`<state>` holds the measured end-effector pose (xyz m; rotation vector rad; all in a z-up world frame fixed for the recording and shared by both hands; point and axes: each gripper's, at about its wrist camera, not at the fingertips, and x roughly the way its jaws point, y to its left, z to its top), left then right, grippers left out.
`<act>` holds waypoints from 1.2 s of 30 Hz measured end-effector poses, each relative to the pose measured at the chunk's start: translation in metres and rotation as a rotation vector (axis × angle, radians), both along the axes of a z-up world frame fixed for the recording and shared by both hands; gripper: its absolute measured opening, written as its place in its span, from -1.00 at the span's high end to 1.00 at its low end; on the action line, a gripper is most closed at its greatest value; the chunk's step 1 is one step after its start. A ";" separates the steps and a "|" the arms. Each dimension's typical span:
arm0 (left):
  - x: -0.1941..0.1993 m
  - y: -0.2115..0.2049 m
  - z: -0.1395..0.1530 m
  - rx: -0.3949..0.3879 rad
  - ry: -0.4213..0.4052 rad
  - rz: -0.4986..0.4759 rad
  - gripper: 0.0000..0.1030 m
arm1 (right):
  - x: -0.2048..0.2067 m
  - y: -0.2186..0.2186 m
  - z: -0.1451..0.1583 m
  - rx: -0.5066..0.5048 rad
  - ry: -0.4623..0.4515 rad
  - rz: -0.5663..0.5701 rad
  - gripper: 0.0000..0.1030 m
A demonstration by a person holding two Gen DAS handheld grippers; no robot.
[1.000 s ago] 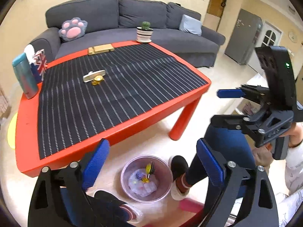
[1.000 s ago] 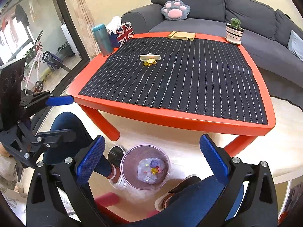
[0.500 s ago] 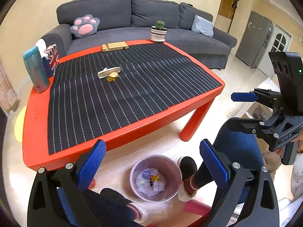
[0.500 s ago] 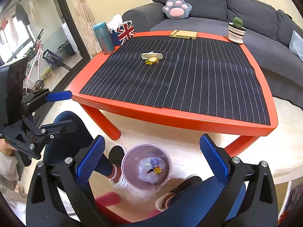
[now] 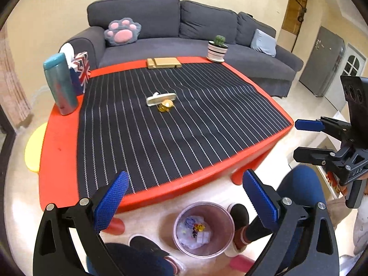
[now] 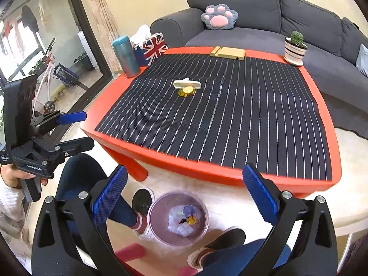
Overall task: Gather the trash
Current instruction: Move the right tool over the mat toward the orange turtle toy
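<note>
A clear plastic bin stands on the floor between a person's feet, with wrappers lying in its bottom. On the striped mat of the red table lie a white wrapper and a gold candy wrapper touching it. My left gripper hangs open and empty above the table's front edge and the bin. My right gripper is open and empty too, off the table's near edge.
At the table's far left stand a teal bottle and a Union Jack tissue box. A wooden block and a potted cactus sit at the far edge. A grey sofa lies behind. The person's legs and shoes flank the bin.
A small yellow piece that was falling above the bin now lies inside it. Both grippers have drifted slightly toward the table and stay open.
</note>
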<state>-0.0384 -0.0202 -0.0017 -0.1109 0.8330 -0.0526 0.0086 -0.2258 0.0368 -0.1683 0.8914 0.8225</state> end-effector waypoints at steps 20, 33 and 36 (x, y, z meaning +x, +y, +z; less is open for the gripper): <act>0.045 0.043 0.007 0.006 -0.020 0.035 -0.85 | 0.099 0.121 0.000 -0.073 -0.069 0.132 -0.91; 0.048 0.062 -0.003 -0.023 -0.010 0.068 -0.85 | 0.158 0.186 -0.058 -0.210 0.025 0.159 -0.91; 0.047 0.065 -0.007 -0.034 0.001 0.074 -0.85 | 0.163 0.195 -0.067 -0.213 0.031 0.166 -0.91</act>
